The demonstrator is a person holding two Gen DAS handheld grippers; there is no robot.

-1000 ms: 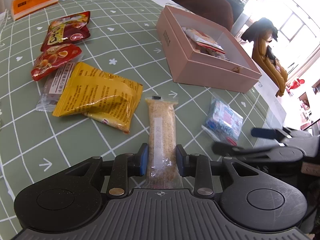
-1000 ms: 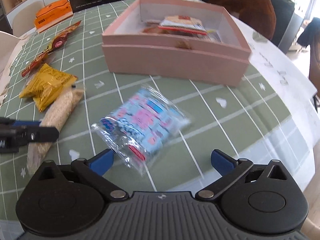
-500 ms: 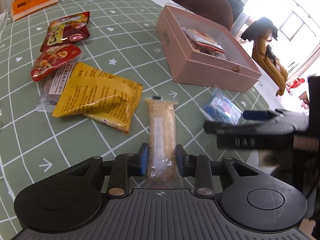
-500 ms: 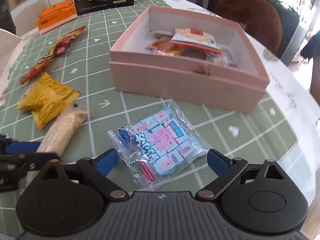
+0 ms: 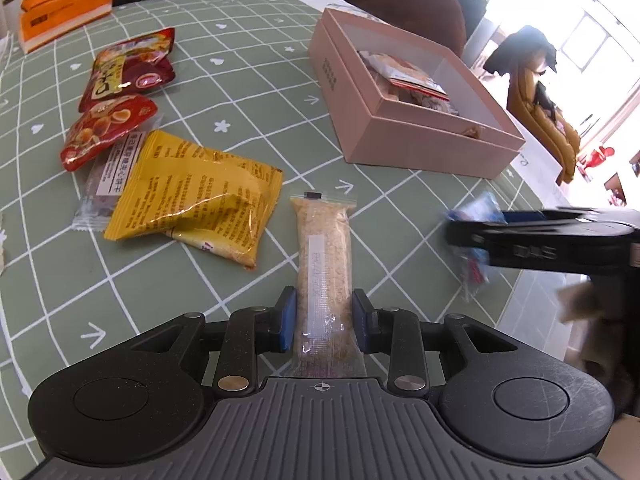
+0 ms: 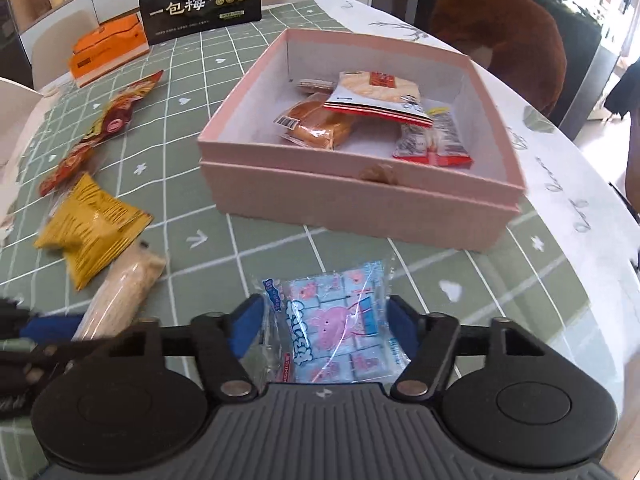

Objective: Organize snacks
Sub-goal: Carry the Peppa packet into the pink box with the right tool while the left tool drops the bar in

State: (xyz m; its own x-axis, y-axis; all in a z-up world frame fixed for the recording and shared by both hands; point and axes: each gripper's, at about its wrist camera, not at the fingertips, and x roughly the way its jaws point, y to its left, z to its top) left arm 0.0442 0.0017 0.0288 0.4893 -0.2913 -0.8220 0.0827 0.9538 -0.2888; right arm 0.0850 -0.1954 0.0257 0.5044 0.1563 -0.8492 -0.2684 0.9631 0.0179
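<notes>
right gripper [image 6: 326, 326] jaws closing, squeezing blue cartoon-pig packet [image 6: 334, 328] for pink box [image 6: 360, 196]; left gripper [image 5: 324, 318] clamping oat bar [image 5: 325, 264], likewise box-bound.

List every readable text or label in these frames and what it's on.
"一包梅": black box at the table's far edge.
"D4S", or close to it: side of the right gripper, blurred.
Print on the yellow packet, red packets, blue cartoon-pig packet and pink box: too small or blurred.

The tablecloth [image 5: 248, 80] was green with a white grid. The box [image 6: 360, 200] was pink; one packet [image 5: 192, 200] yellow.
</notes>
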